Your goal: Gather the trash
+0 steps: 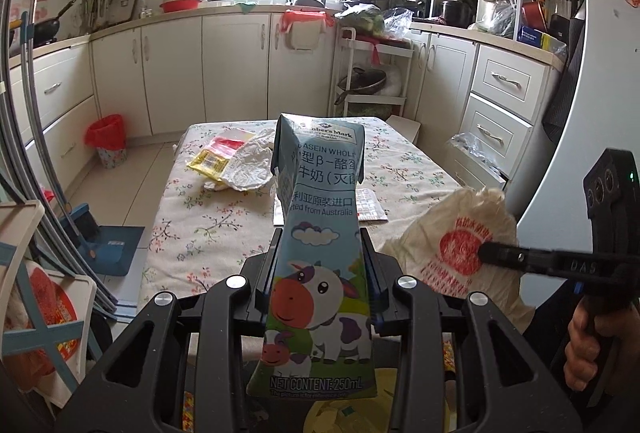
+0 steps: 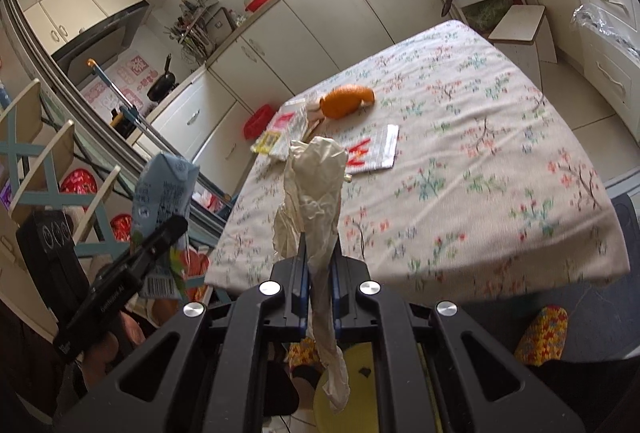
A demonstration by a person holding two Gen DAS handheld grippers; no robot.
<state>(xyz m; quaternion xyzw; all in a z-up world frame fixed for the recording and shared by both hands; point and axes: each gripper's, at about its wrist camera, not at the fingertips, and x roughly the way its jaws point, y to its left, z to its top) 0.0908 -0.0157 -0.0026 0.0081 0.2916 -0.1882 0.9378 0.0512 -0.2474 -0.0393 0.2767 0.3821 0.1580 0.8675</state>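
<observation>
My left gripper (image 1: 322, 253) is shut on a blue milk carton (image 1: 318, 233) with a cartoon cow, held upright above the near edge of the table; it also shows in the right wrist view (image 2: 164, 193). My right gripper (image 2: 318, 257) is shut on a crumpled cream plastic bag (image 2: 314, 185), seen in the left wrist view (image 1: 452, 245) with red print. On the floral tablecloth (image 2: 460, 153) lie an orange peel (image 2: 346, 101), a yellow-red wrapper (image 1: 218, 155), crumpled white paper (image 1: 250, 163) and a flat printed packet (image 2: 370, 153).
A bin with a red liner (image 1: 108, 141) stands on the floor left of the table. A blue dustpan (image 1: 112, 245) lies nearer. A white stool (image 2: 524, 29) stands at the table's far end. Cabinets line the walls. A yellow object (image 2: 356, 385) lies below the grippers.
</observation>
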